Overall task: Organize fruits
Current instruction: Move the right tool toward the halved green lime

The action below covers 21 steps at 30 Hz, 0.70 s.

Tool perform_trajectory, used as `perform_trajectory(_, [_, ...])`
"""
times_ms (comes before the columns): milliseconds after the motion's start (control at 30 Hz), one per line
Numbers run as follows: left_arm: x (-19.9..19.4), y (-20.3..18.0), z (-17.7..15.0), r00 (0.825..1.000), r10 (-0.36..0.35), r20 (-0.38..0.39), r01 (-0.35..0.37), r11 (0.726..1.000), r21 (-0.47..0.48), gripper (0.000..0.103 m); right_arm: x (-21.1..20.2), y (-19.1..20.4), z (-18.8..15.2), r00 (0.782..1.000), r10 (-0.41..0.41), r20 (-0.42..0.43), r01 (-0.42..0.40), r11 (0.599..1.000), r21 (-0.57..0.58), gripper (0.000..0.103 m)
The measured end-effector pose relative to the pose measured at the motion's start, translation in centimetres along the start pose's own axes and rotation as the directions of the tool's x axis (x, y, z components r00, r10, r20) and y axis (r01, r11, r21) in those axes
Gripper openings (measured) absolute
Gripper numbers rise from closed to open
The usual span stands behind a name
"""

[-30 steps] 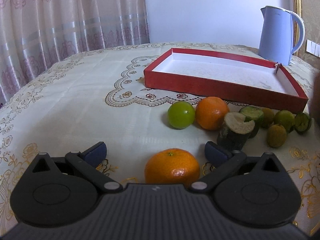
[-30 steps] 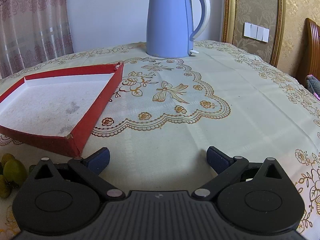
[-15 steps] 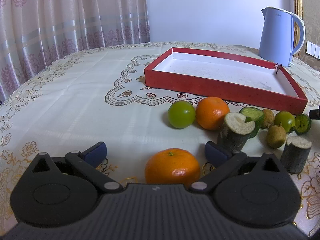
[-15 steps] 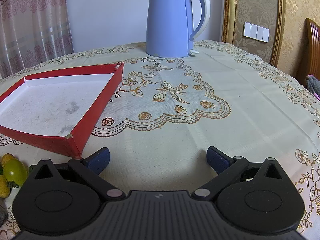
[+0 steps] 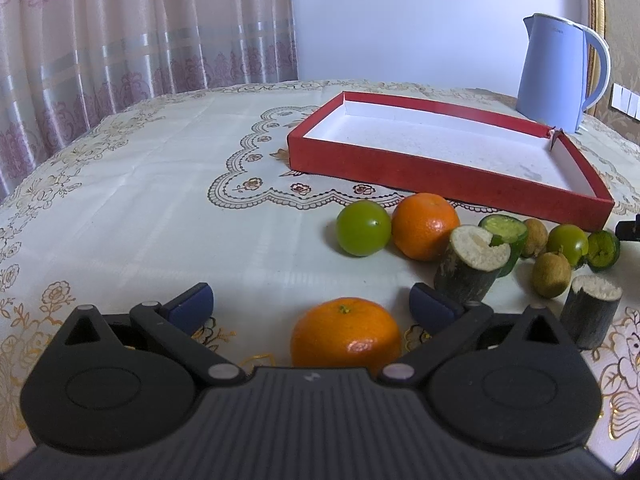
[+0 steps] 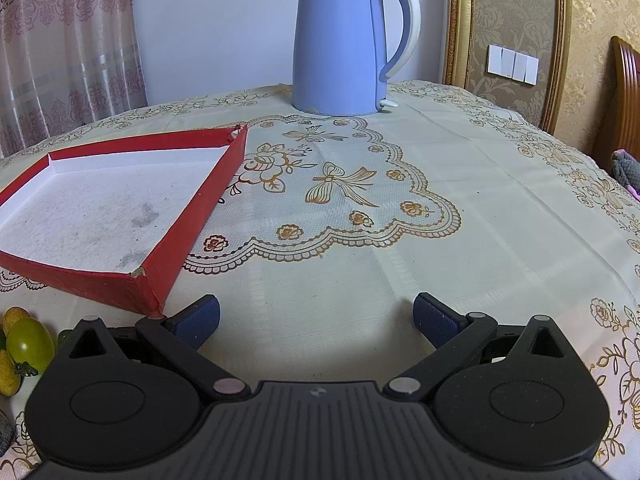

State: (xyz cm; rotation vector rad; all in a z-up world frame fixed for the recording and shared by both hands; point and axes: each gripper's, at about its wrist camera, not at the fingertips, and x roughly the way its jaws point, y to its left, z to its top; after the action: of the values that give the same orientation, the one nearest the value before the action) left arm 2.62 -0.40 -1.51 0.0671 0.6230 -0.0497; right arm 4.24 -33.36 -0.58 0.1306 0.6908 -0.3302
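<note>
In the left wrist view my left gripper (image 5: 312, 306) is open, with an orange mandarin (image 5: 346, 336) on the cloth between its fingers, untouched. Beyond lie a green fruit (image 5: 363, 229), a second mandarin (image 5: 425, 226), two cut sugarcane pieces (image 5: 470, 266) (image 5: 592, 310), a cucumber slice (image 5: 505, 232) and several small green and brown fruits (image 5: 552, 274). The empty red tray (image 5: 440, 178) stands behind them. In the right wrist view my right gripper (image 6: 316, 318) is open and empty over bare cloth, right of the tray's near corner (image 6: 144, 284). A green fruit (image 6: 29, 344) shows at the left edge.
A blue electric kettle (image 6: 340, 40) stands at the back of the table, behind the tray; it also shows in the left wrist view (image 5: 556, 76). Curtains hang at the left. A wooden chair (image 6: 626, 96) is at the far right. The embroidered tablecloth (image 5: 160, 200) covers the round table.
A dark shape at the left view's right edge withdrew, uncovering a second sugarcane piece. The right gripper shifted slightly, showing more of the green fruit. Both grippers stayed open.
</note>
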Motion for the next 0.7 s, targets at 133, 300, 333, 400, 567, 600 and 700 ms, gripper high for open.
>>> perform_trajectory(133, [0.1,0.0,0.1,1.000,0.001,-0.001,-0.001,1.000,0.002,0.103,0.0,0.0,0.0,1.000,0.002,0.000,-0.002,1.000,-0.003,0.103])
perform_trajectory(300, [0.2,-0.1,0.2,1.000,0.001,-0.001,-0.001,1.000,0.000,0.103,-0.5,-1.3,0.5,0.997,0.054,-0.049,-0.053,0.999,0.007,0.103])
perform_trajectory(333, [0.2,-0.2,0.2,1.000,0.002,0.001,-0.002,1.000,0.002,0.103,-0.9,-1.8,0.4,0.996,0.074,-0.041,-0.072,0.996,0.047,0.103])
perform_trajectory(400, [0.2,-0.2,0.2,1.000,0.004,0.002,-0.004,1.000,0.004,0.103,-2.0,-2.5,0.0,0.992,0.125,-0.019,-0.122,0.986,0.109,0.103])
perform_trajectory(567, [0.0,-0.3,0.0,1.000,0.010,0.009,-0.010,1.000,0.012,0.103,-5.3,-1.2,-1.1,0.954,0.301,-0.013,-0.300,0.952,0.062,0.103])
perform_trajectory(600, [0.0,-0.3,0.0,1.000,0.009,0.007,-0.009,1.000,0.010,0.103,-5.7,-0.5,-1.3,0.952,0.306,-0.009,-0.306,0.952,0.028,0.103])
perform_trajectory(700, [-0.1,-0.3,0.0,1.000,0.008,0.008,-0.008,1.000,0.009,0.103,-7.5,2.4,-2.1,0.955,0.286,0.076,-0.275,0.953,-0.124,0.103])
